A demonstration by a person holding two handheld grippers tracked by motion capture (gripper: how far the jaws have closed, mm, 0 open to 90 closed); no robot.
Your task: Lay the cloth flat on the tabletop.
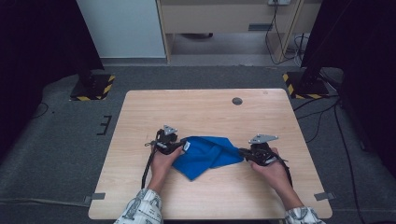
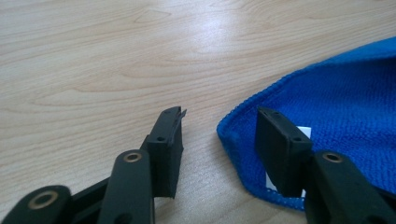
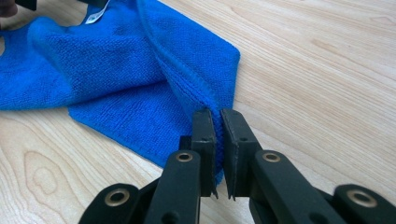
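Observation:
A blue cloth (image 1: 205, 156) lies crumpled on the wooden table (image 1: 201, 107), stretched between my two grippers. My left gripper (image 1: 183, 145) is at the cloth's left corner. In the left gripper view its jaws (image 2: 219, 114) stand apart, with the cloth's corner (image 2: 345, 107) and its white label (image 2: 306, 132) lying loose by the right jaw and no pad pressing on them. My right gripper (image 1: 242, 151) holds the cloth's right end. In the right gripper view the gripper (image 3: 218, 114) is shut on a fold of the cloth (image 3: 116, 74).
A small dark round hole (image 1: 237, 101) sits near the table's far edge. Two stand bases with yellow-black tape (image 1: 92, 86) (image 1: 306, 86) rest on the grey floor beyond the table's far corners. Cables (image 1: 322, 112) run along the floor at the right.

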